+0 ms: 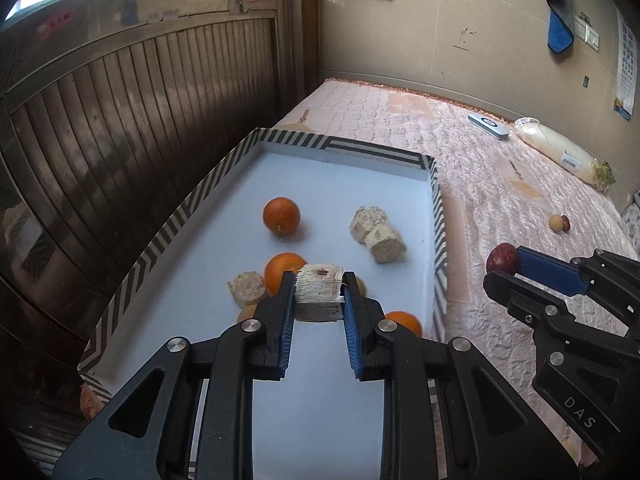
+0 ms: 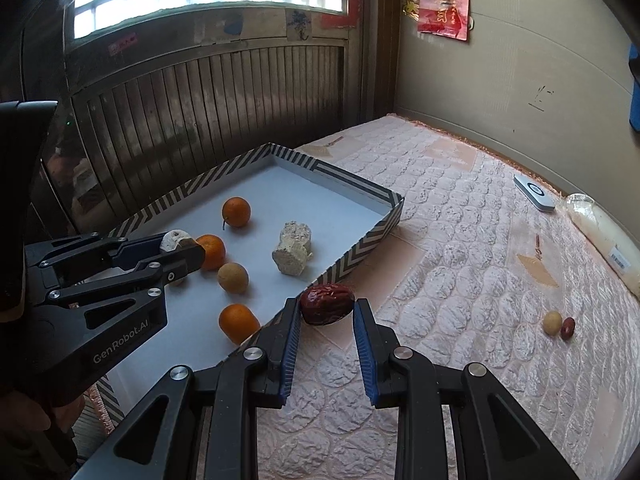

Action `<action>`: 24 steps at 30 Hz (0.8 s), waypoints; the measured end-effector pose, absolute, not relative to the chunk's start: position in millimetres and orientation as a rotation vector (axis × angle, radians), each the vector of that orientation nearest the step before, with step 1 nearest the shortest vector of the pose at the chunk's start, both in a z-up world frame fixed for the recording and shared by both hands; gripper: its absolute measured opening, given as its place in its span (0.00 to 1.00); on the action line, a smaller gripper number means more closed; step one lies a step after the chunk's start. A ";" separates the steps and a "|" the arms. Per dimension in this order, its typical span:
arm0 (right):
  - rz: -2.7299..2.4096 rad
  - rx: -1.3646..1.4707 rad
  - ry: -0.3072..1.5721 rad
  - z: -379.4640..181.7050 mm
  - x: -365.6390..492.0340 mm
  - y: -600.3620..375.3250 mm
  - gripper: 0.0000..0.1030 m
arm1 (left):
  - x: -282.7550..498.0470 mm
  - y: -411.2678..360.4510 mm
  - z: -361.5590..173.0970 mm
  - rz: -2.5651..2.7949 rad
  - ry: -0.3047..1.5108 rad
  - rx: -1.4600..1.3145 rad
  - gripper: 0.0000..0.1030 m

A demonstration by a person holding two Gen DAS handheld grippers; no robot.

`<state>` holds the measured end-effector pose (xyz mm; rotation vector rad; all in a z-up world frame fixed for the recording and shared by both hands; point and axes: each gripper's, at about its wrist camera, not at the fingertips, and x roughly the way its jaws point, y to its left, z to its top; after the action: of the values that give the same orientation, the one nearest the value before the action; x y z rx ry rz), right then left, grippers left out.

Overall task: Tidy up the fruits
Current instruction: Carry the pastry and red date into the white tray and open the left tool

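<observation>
My left gripper is shut on a pale fibrous cane chunk and holds it above the white tray with the striped rim. In the tray lie three oranges, a tan round fruit and more cane chunks. My right gripper is shut on a dark red date, held over the pink mattress just right of the tray's rim. A tan fruit and a second date lie on the mattress to the right.
A pink quilted mattress carries the tray. A white flat device and a wrapped white radish lie near the far wall. A dark slatted wooden panel stands left of the tray.
</observation>
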<state>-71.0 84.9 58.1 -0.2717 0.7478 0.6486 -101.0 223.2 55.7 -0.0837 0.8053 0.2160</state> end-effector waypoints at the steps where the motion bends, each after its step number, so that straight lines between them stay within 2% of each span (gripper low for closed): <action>1: 0.654 -0.276 0.747 58.0 -71.8 87.8 0.25 | -102.8 225.9 55.1 0.218 0.807 -0.088 0.21; 13: 0.751 -0.333 0.758 50.8 -86.8 128.8 0.25 | -129.7 271.5 56.8 0.282 0.808 -0.139 0.21; 24: 0.845 -0.390 0.799 32.3 -105.6 164.2 0.25 | -127.0 289.5 36.1 0.302 0.869 -0.190 0.21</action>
<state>-105.6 164.2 32.3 -0.3896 0.7992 0.8446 -127.0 289.5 36.1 -0.1901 0.8692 0.3021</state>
